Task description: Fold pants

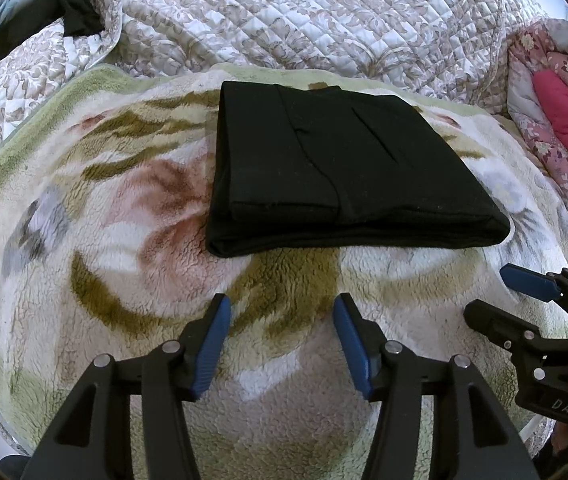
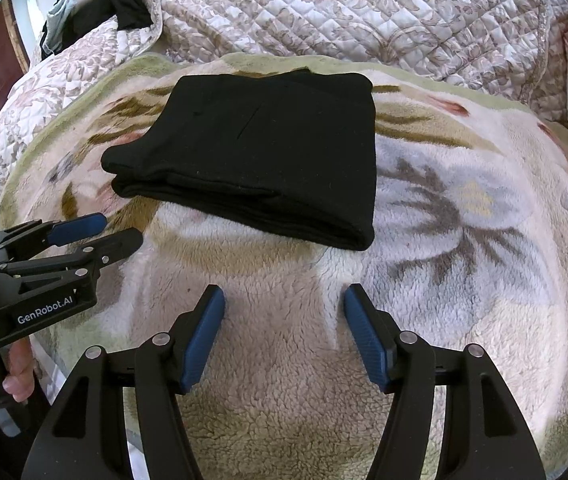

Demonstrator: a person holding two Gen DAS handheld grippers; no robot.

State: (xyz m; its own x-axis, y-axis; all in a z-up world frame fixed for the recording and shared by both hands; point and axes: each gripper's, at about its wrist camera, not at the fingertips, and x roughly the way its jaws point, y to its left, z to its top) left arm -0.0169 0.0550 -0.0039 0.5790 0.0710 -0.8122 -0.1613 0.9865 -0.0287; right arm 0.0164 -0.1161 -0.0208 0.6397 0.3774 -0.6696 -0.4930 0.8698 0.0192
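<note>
The black pants point(image 1: 336, 168) lie folded into a compact rectangle on a fleecy floral blanket point(image 1: 124, 240); they also show in the right wrist view point(image 2: 260, 160). My left gripper point(image 1: 282, 308) is open and empty, a little short of the pants' near edge. My right gripper point(image 2: 284, 300) is open and empty, also short of the pants. The right gripper shows at the right edge of the left wrist view point(image 1: 496, 292), and the left gripper at the left edge of the right wrist view point(image 2: 120, 226). Neither touches the pants.
A quilted floral bedspread point(image 1: 304, 12) lies beyond the blanket. Dark clothes point(image 1: 64, 12) are piled at the far left. Pink floral bedding point(image 1: 564, 120) sits at the right. The blanket point(image 2: 464, 220) extends wide to the right of the pants.
</note>
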